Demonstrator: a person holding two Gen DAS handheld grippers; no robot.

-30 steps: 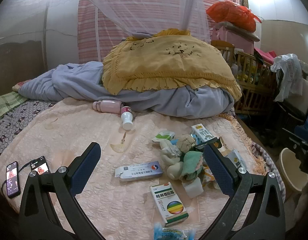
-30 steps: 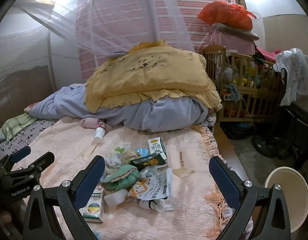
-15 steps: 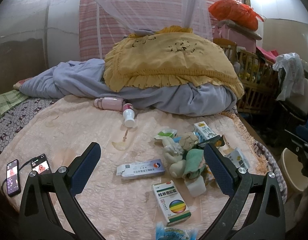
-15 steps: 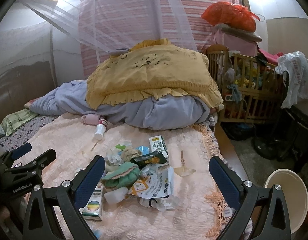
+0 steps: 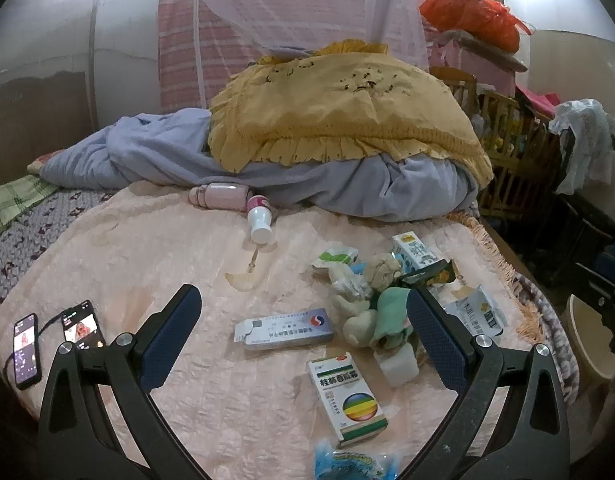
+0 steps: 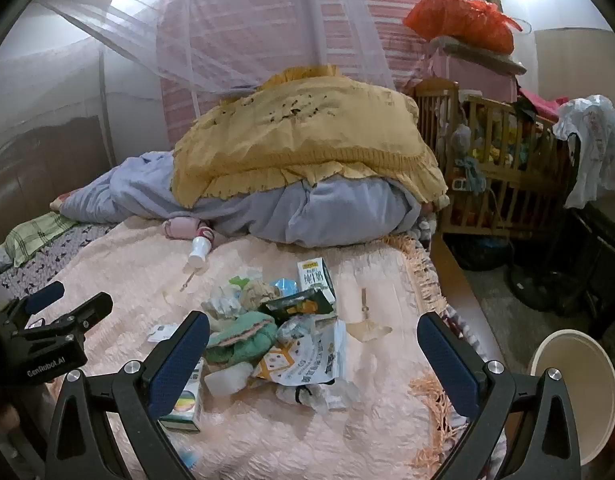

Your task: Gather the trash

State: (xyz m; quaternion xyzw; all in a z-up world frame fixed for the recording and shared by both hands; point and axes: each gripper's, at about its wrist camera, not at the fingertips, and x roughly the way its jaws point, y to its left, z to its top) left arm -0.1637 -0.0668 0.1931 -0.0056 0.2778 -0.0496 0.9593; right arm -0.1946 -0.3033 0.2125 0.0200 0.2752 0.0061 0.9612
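Note:
A heap of trash lies on the pink bedspread (image 5: 147, 248): a long white box (image 5: 285, 329), a medicine box with a rainbow circle (image 5: 347, 396), crumpled tissues and a green cloth (image 5: 371, 312), milk cartons (image 5: 415, 250) and a blue wrapper (image 5: 355, 462). My left gripper (image 5: 303, 328) is open and empty, just above and short of the heap. In the right wrist view my right gripper (image 6: 313, 344) is open and empty over the green cloth (image 6: 243, 338), a torn white packet (image 6: 307, 360) and a milk carton (image 6: 313, 278). The left gripper's body (image 6: 47, 336) shows at its left.
A cream waste bin (image 6: 571, 396) stands on the floor right of the bed. Two phones (image 5: 51, 340) lie at the left edge. A white bottle (image 5: 259, 220) and pink flask (image 5: 223, 196) lie by the blue quilt and yellow pillow (image 5: 339, 112). A wooden cot (image 6: 499, 160) stands right.
Both grippers have eased slightly forward and tilted, so the trash heap sits a little higher in each view. Nothing was taken hold of and both stay open.

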